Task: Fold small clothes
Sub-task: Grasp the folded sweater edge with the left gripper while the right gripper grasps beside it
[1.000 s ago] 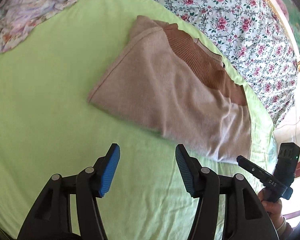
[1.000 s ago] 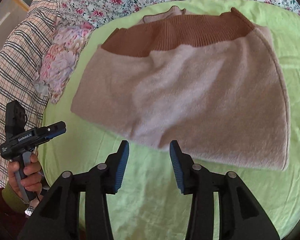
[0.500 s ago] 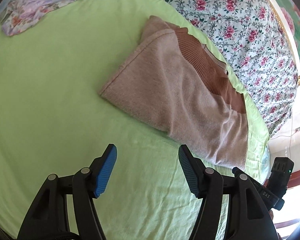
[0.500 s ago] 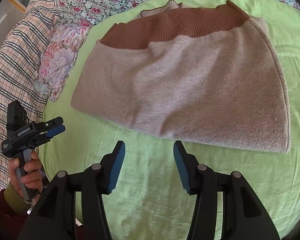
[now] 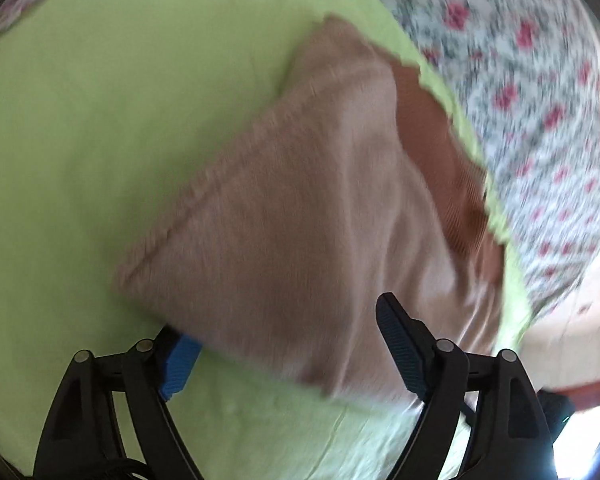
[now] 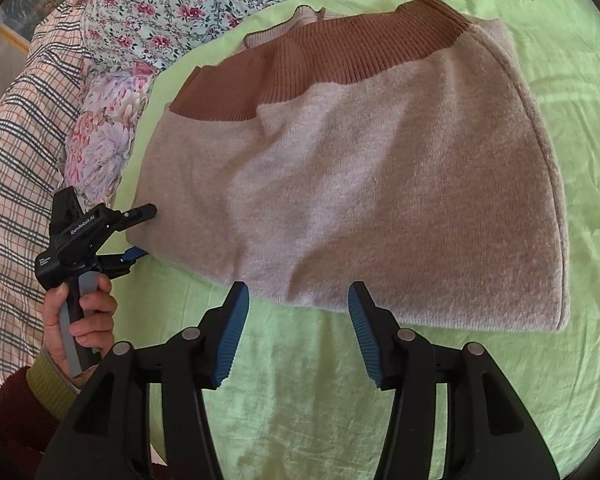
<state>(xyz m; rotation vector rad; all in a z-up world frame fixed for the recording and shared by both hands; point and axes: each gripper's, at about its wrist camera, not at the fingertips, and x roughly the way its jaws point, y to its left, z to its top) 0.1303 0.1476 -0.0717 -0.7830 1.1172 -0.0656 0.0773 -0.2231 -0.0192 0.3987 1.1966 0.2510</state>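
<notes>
With the left claw (image 6: 140,234) opening around the corner of the folded sweater (image 6: 380,184), slide its lower finger fully under before closing, while the right claw (image 6: 296,312), half open and empty, waits just before the near edge.

The whole left wrist view is smeared by motion blur. The tip of one blue pad (image 5: 179,362) is covered by the sweater (image 5: 300,216) corner — contact cannot be told.
</notes>
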